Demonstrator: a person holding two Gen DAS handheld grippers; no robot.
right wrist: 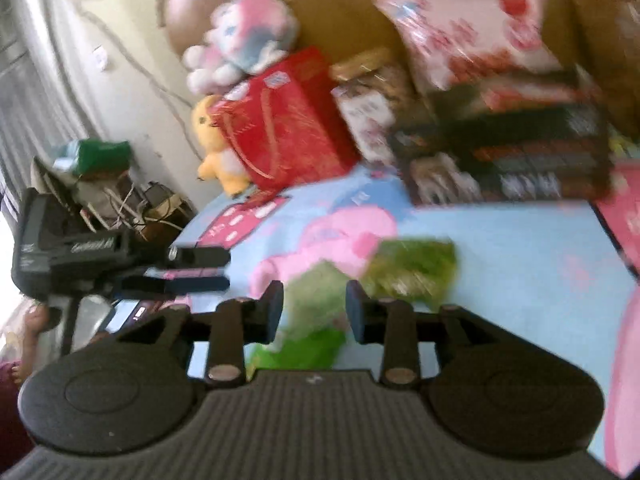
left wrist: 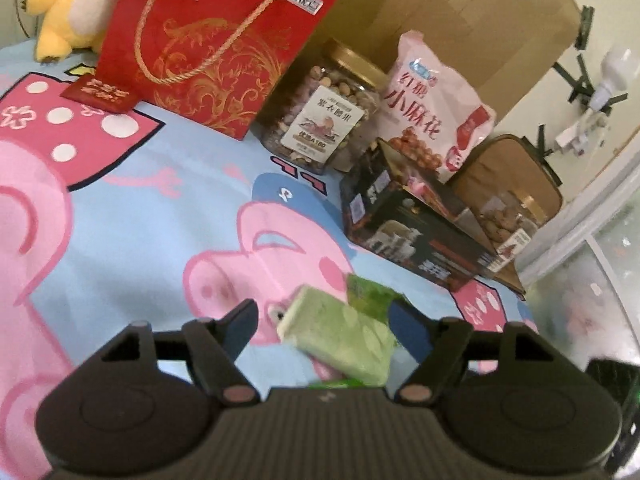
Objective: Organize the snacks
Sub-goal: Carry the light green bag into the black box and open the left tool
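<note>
meanwhile both hand-held grippers gape around green snack packets (left wrist: 340,336); nut-filled jar (left wrist: 320,108) stays capped.

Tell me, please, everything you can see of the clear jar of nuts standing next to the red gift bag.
The jar of nuts is a clear, seemingly plastic container with a gold lid, filled with pale and purplish round nuts. A white label with dark Chinese lettering and a small picture faces the camera. It stands on the cartoon bedsheet, appearing tilted in the fisheye view, between the red gift bag and the pink snack bag, close to both. Neither gripper touches it.
</note>
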